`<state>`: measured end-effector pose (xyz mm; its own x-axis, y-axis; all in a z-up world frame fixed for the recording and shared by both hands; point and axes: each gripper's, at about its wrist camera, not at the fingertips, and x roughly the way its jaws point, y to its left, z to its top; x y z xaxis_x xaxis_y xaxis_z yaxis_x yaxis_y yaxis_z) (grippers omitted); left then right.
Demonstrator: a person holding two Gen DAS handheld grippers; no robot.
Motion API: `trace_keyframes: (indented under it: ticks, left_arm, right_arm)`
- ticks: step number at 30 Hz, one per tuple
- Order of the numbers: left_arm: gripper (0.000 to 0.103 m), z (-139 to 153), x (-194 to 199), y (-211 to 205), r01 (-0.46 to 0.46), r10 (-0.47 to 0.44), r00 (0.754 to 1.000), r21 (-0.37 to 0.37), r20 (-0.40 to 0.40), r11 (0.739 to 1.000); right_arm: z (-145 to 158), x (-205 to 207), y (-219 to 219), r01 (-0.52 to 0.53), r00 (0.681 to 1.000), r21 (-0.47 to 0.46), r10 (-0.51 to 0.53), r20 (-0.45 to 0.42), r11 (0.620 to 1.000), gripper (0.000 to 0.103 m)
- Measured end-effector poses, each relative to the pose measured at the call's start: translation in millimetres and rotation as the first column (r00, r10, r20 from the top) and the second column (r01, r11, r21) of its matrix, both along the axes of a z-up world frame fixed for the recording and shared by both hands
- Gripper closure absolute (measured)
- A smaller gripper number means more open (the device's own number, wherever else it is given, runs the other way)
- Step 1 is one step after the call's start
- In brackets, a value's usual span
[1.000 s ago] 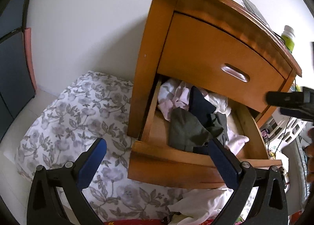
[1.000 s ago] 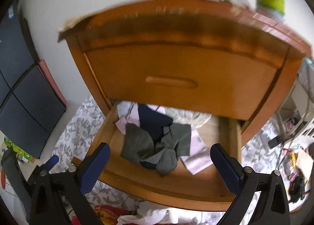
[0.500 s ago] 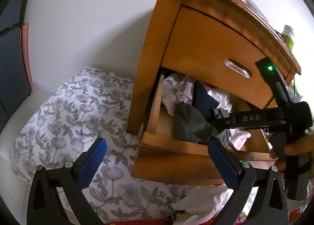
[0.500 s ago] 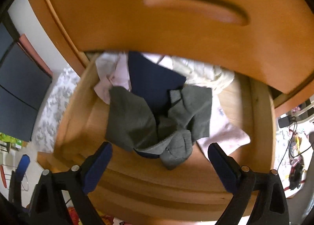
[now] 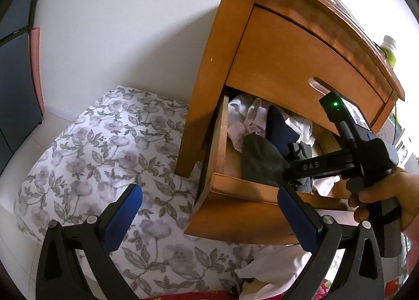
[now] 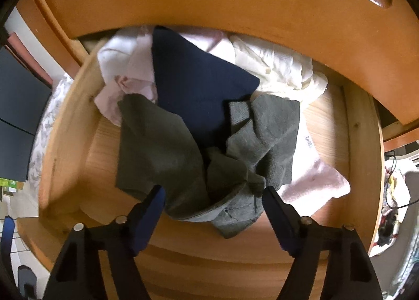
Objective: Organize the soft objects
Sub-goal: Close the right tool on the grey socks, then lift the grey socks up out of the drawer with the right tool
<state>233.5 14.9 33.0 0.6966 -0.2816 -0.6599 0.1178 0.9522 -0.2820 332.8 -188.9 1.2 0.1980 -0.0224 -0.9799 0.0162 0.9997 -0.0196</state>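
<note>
Over the open lower drawer [image 6: 362, 142] of the wooden nightstand [image 5: 217, 69], the right claw [image 6: 213, 195] points down, its jaws just closing around the grey garment [image 6: 162, 142], not yet pinching it. Beside the nightstand, the left claw [image 5: 209, 211] hangs open above a floral bedspread [image 5: 104, 148].

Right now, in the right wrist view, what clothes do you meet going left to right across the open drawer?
Pale pink garment → dark grey cloth → navy cloth → second grey cloth → pink sock. The cream bundle at the back overlaps too much to place.
</note>
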Motion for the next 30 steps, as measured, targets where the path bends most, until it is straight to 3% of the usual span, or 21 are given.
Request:
trace_keyframes:
  ticks: [6, 8, 12, 19, 30]
  left_arm:
    - [0.000, -2, 1, 2, -0.003, 0.003, 1.000, -0.004, -0.006, 1.000]
    - [0.000, -3, 1, 3, -0.006, 0.006, 1.000, -0.003, -0.010, 1.000]
    - [0.000, -4, 2, 2, -0.003, 0.003, 1.000, 0.003, -0.015, 1.000]
    - [0.000, -3, 2, 0, 0.007, -0.007, 1.000, 0.012, -0.017, 1.000]
    - [0.000, 3, -4, 0, 0.006, -0.006, 1.000, 0.010, -0.005, 1.000]
  right_arm:
    - [-8, 0, 2, -0.011, 1.000, -0.005, 0.011, -0.014, 1.000, 0.047]
    - [-9, -2, 2, -0.014, 1.000, -0.011, 0.014, -0.008, 1.000, 0.060]
    - [-9, -9, -2, -0.013, 1.000, -0.016, 0.013, 0.010, 1.000, 0.072]
    - [-5, -17, -16, -0.002, 0.999, -0.021, 0.002, 0.033, 1.000, 0.081]
    - [36, -39, -32, 0.016, 0.995, -0.008, -0.015, 0.104, 1.000, 0.083]
